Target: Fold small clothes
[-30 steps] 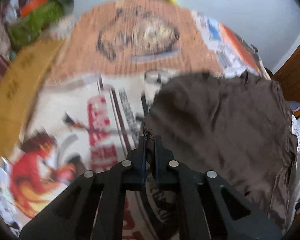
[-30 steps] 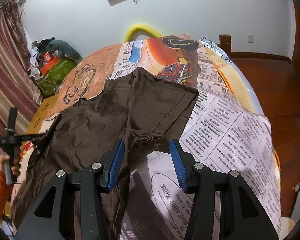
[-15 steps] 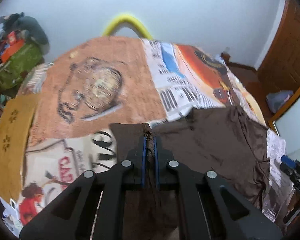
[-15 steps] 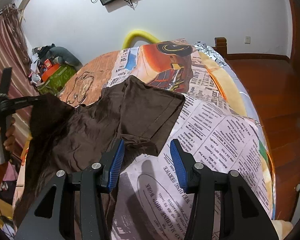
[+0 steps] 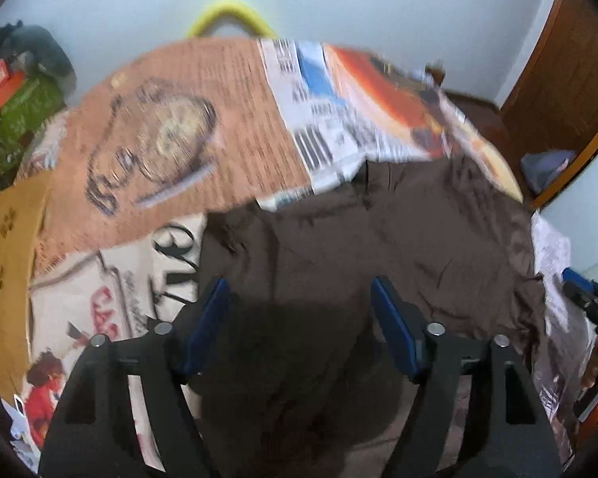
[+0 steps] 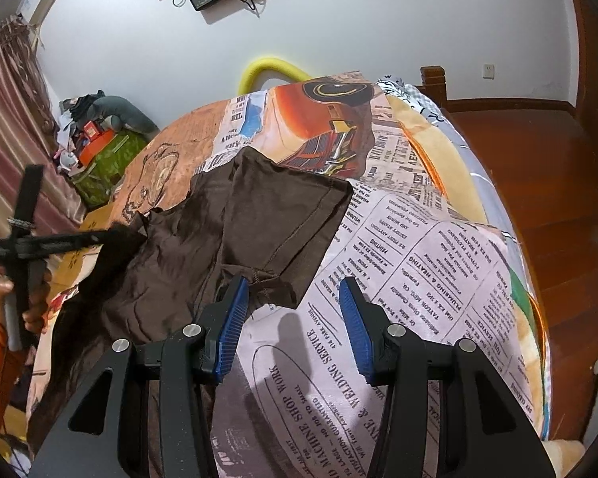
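Note:
A dark brown garment (image 5: 378, 247) lies wrinkled on the bed's printed newspaper-pattern cover (image 5: 179, 139). It also shows in the right wrist view (image 6: 259, 223), with one hemmed end folded over toward the middle. My left gripper (image 5: 299, 318) is open and empty just above the garment's near part. In the right wrist view the left gripper (image 6: 111, 235) is at the garment's left edge. My right gripper (image 6: 293, 318) is open and empty, over the cover beside the garment's near corner.
The bed cover (image 6: 418, 259) fills most of both views. A yellow padded bar (image 6: 271, 69) is at the bed's far end. Bags and clutter (image 6: 99, 139) sit on the floor at left. A wooden floor (image 6: 538, 159) lies to the right.
My left gripper carried the garment's edge up and over, then opened and let it go. The cloth now lies on the bed. My right gripper stayed open and barely moved.

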The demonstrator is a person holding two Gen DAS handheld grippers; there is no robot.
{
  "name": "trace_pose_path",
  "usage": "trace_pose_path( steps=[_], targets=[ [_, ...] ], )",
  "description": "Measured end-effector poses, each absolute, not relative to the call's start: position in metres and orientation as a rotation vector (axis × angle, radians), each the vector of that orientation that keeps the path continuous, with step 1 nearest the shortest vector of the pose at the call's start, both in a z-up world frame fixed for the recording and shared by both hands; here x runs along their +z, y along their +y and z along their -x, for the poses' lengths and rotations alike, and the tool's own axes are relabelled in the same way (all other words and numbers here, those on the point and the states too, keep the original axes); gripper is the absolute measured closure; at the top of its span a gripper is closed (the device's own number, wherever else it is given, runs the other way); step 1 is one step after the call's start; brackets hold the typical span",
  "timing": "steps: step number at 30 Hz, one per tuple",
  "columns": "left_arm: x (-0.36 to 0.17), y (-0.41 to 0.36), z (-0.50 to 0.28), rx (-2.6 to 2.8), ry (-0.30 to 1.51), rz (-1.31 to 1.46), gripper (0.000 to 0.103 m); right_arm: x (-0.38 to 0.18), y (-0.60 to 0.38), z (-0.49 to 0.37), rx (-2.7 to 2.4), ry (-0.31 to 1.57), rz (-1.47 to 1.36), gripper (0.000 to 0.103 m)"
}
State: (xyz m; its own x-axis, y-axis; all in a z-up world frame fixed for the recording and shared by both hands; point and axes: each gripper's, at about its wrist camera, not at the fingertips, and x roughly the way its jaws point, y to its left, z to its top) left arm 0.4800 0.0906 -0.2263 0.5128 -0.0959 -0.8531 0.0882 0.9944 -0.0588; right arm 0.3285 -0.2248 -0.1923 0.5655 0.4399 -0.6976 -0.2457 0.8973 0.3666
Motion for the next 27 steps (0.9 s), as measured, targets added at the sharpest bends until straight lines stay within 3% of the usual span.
trace_pose_path(
  steps=[6,16,22,27],
  targets=[
    [-0.218,0.121,-0.470,0.013,1.012,-0.022,0.028,-0.185,-0.222,-0.328,0.402,0.877,-0.217,0.059],
    [-0.276,0.132,-0.450,0.040,1.098,-0.075,0.028,-0.178,-0.218,-0.357,0.351,0.880,-0.168,0.059],
    [-0.288,0.133,-0.449,0.082,1.072,-0.085,0.016,-0.185,-0.212,-0.391,0.329,0.908,-0.115,0.059],
    [-0.288,0.124,-0.444,0.097,1.022,-0.181,0.014,-0.200,-0.212,-0.413,0.268,0.939,-0.061,0.059]
  ],
)
